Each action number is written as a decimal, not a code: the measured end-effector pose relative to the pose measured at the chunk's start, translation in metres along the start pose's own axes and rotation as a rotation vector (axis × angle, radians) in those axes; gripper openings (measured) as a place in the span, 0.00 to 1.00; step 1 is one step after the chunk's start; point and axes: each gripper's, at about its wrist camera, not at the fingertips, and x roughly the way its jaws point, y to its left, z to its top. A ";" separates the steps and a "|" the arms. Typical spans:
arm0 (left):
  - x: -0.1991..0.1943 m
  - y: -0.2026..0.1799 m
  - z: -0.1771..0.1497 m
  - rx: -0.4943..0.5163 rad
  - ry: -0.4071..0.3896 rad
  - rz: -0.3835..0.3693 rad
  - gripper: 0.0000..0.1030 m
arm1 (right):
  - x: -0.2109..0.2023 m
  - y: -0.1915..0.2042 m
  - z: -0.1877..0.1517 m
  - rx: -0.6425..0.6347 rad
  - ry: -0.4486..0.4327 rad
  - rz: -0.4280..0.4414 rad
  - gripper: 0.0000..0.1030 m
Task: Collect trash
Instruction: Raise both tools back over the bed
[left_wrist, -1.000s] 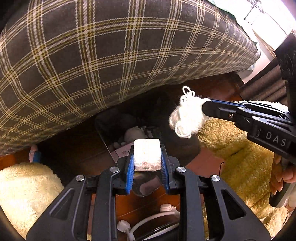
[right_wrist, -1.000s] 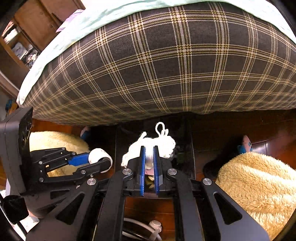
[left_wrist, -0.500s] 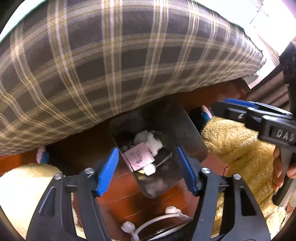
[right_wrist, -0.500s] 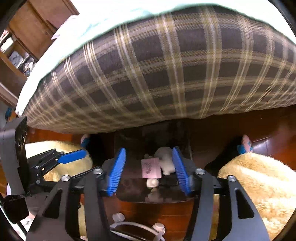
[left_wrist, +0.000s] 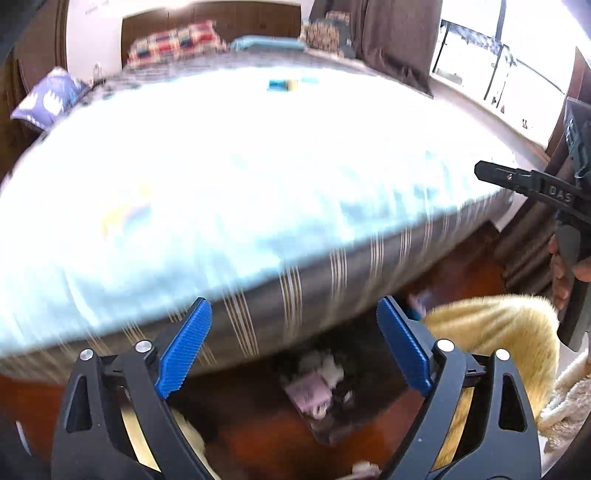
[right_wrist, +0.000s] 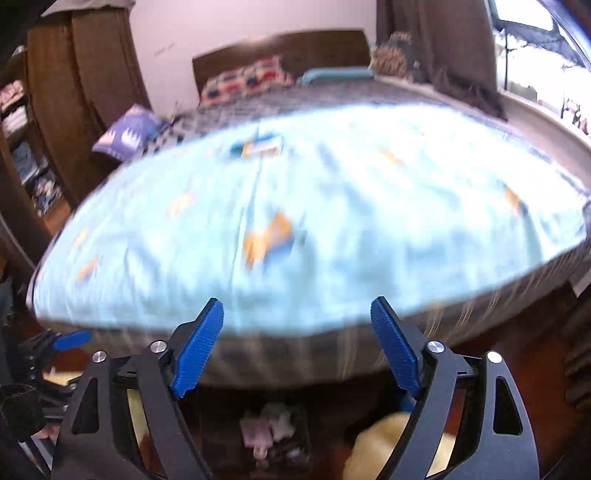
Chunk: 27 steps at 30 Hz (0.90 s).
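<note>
- While the left wrist view is smeared by blur, the left gripper (left_wrist: 293, 343) shows plainly low in the picture, its two blue pads (left_wrist: 183, 349) spread wide and its jaws opening, with nothing between them.
- Below and between those pads a dark trash bin (left_wrist: 325, 432) stands on the reddish wooden floor (left_wrist: 258, 443), at the foot of the bed.
- Inside the bin lie a pink paper scrap (left_wrist: 308, 393) and some white wads (left_wrist: 325, 367), too blurred to tell apart.
- A bed (left_wrist: 295, 280) fills the middle of this view, with a pale blue sheet (left_wrist: 240, 177) on top and a grey plaid side below it.
- At the right edge the right gripper (left_wrist: 524, 182) reaches in from the side as a black arm, with a hand (left_wrist: 563, 273) on its handle; from here I cannot tell how its jaws stand.
- A yellow fluffy rug (left_wrist: 491, 325) lies on the floor right of the bin.
- From the right wrist view, the right gripper (right_wrist: 297, 347) also has its blue pads (right_wrist: 199, 350) well apart, jaws opening, nothing held.
- The trash bin (right_wrist: 273, 432) sits low in the middle, just under the bed's edge, with pink and white trash (right_wrist: 266, 424) in it.
- Just right of the bin is the yellow rug (right_wrist: 376, 443).
- At the left edge the left gripper (right_wrist: 55, 350) shows dimly, one blue pad tip visible.
- Across the pale sheet (right_wrist: 332, 221) are orange and blue prints; a small blue and yellow thing (right_wrist: 258, 146) lies near its far end, and patterned pillows (right_wrist: 243, 81) rest against the dark headboard (right_wrist: 280, 48).
</note>
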 end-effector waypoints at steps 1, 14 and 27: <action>-0.003 0.002 0.012 0.003 -0.019 0.005 0.86 | 0.000 -0.001 0.010 0.008 -0.019 0.000 0.85; 0.040 0.036 0.113 -0.023 -0.067 0.078 0.92 | 0.071 0.036 0.111 -0.077 -0.033 0.041 0.86; 0.081 0.061 0.167 0.004 -0.064 0.100 0.92 | 0.200 0.080 0.156 -0.130 0.121 0.010 0.87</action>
